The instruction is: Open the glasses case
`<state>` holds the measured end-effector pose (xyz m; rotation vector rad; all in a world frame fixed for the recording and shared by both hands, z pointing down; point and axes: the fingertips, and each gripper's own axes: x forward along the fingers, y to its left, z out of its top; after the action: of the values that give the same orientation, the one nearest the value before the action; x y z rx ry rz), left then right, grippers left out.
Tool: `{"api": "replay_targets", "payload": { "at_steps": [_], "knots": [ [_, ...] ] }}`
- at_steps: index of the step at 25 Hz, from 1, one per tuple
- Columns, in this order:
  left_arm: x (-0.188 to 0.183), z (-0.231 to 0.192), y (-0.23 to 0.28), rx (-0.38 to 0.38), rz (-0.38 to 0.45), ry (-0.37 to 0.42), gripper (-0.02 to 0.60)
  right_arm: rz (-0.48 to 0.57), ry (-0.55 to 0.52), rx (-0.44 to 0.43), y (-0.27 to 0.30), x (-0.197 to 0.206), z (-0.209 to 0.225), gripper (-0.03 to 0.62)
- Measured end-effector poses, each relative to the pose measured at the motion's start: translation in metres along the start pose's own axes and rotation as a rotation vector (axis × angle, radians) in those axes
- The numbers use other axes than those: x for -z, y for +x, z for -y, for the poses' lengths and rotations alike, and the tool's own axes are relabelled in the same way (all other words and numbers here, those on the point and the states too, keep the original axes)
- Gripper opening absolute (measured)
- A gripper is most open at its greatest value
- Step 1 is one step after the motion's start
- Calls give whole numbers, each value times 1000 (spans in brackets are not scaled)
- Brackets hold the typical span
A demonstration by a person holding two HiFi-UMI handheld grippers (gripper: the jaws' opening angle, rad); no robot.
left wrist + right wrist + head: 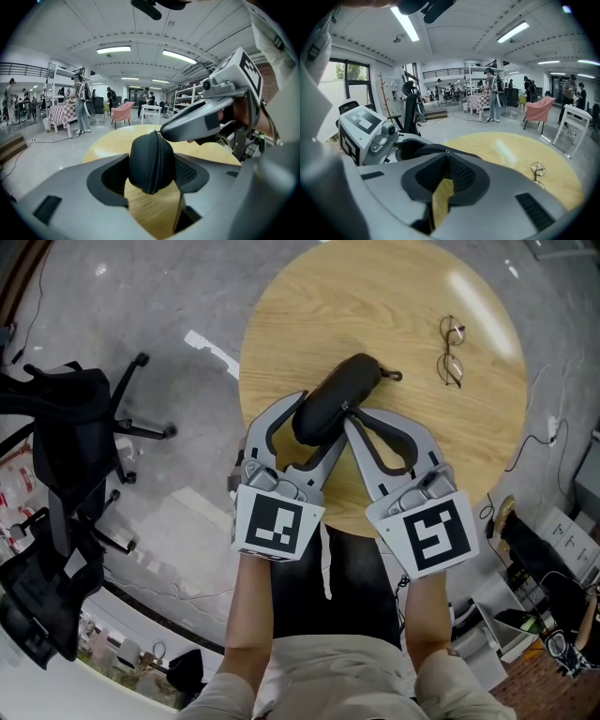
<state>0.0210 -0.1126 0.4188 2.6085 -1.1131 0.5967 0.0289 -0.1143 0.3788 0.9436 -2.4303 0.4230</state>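
A black zipped glasses case (339, 393) lies at a slant on the round wooden table (394, 296). My left gripper (319, 414) is shut on the case's near end. In the left gripper view both pads press the sides of the case (152, 159), whose zipper seam faces the camera. My right gripper (352, 414) comes in from the right with its jaws shut, the tips at the zipper on the case's top edge. In the right gripper view a small zipper pull (447, 151) sits at the pinched tips. The case looks closed.
Wire-framed glasses (451, 351) lie folded on the table's far right. A black office chair (66, 456) stands on the floor to the left. Boxes and cables (553, 559) crowd the floor at the right. People and a pink chair (538, 108) are far behind.
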Motion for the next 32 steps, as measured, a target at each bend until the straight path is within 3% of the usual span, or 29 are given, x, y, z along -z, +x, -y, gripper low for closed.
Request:
{"api": "replay_targets", "payload": {
  "at_steps": [32],
  "knots": [
    [16, 10, -16, 14, -14, -10, 287, -38, 5, 40, 1, 22, 17, 38]
  ]
}}
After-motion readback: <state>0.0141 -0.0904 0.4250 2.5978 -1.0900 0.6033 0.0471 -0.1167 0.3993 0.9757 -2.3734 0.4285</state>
